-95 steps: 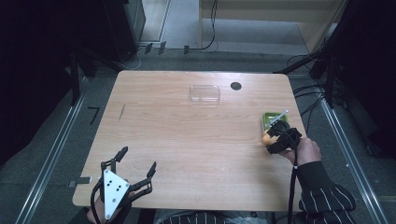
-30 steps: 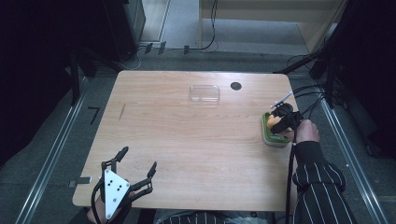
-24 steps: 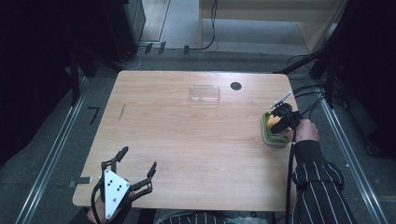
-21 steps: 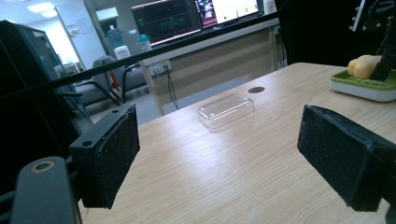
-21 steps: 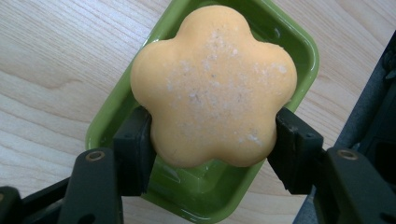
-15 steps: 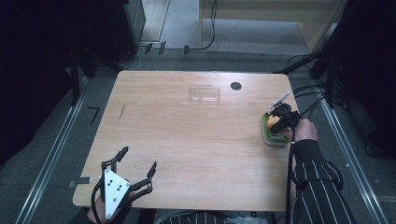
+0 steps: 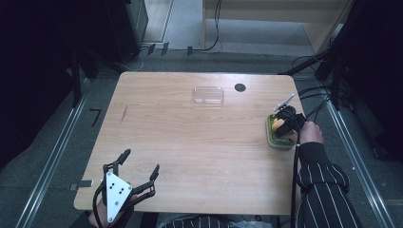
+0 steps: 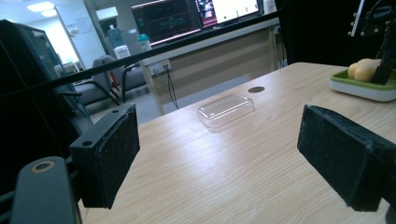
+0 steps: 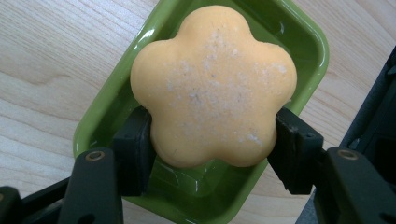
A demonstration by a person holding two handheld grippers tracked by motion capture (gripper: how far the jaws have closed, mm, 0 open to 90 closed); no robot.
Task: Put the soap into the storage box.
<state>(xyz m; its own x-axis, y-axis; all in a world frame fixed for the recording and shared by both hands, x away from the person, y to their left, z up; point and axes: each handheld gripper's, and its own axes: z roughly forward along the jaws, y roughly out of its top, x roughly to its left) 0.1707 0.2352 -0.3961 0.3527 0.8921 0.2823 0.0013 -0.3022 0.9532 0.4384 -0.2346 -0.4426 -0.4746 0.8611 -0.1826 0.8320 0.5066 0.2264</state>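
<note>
Your right gripper (image 9: 212, 154) is clamped on the flower-shaped orange soap (image 9: 212, 86): both pads press its lower lobes, one each side. The soap sits over the green soap dish (image 9: 306, 42), inside the rim; can't tell if it's touching the dish floor. In the high view the dish (image 7: 272, 135) is at the table's (image 7: 190, 137) right edge, with the right gripper (image 7: 285, 124) directly on top of it.

Your right hand (image 7: 310, 134) is just beside the dish on its outer side, the striped sleeve (image 7: 323, 185) running back along the right edge.

Your left gripper (image 7: 138, 173) is spread wide and holding nothing, at the near left corner, well apart from the dish. The left gripper view shows bare wood between its pads (image 8: 109, 154). The clear plastic lid (image 8: 226, 109) lies farther out, near the far edge, beside a dark round hole (image 7: 240, 87) in the tabletop.
</note>
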